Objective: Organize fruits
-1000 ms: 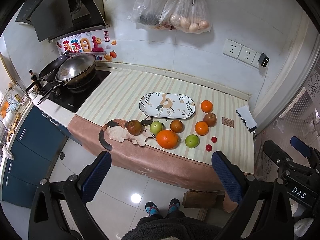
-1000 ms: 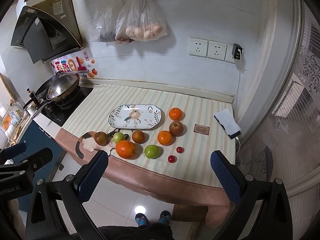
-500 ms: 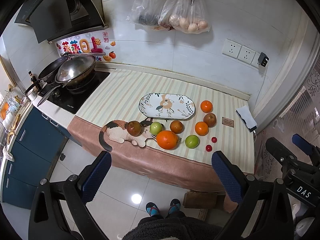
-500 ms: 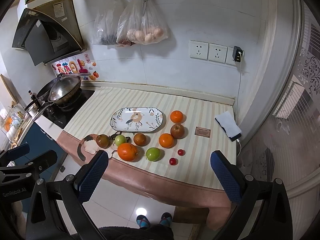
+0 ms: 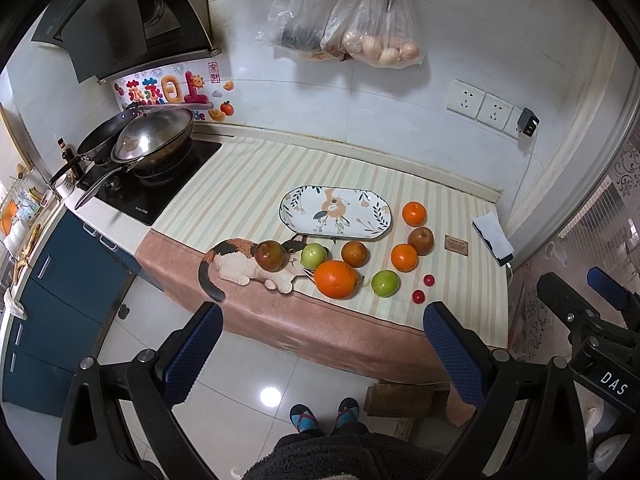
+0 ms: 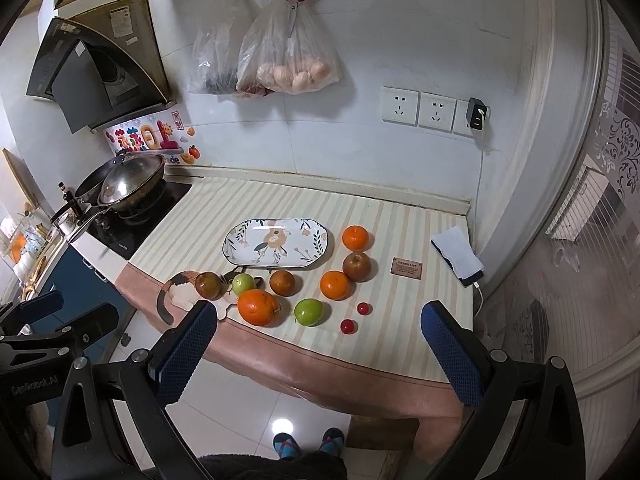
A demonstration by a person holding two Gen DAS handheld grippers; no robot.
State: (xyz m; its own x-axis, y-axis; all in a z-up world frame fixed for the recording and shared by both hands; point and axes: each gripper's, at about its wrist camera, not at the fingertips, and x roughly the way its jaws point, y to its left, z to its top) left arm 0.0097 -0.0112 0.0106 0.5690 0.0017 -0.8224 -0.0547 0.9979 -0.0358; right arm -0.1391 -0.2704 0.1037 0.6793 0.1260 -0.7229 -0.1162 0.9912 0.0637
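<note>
Both grippers closer; cat print [image 6: 182, 292] half-hidden.

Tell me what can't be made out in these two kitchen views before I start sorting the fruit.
- Small brown label: right wrist view, its lettering is too small to read.
- Dark contents of the left hanging plastic bag: left wrist view, blurred by the cloudy plastic.
- Printed cat on the tablecloth: right wrist view, partly covered by the brown fruit and a right tongs finger.
- Shelf items at the far left: left wrist view, cut by the fisheye edge.
</note>
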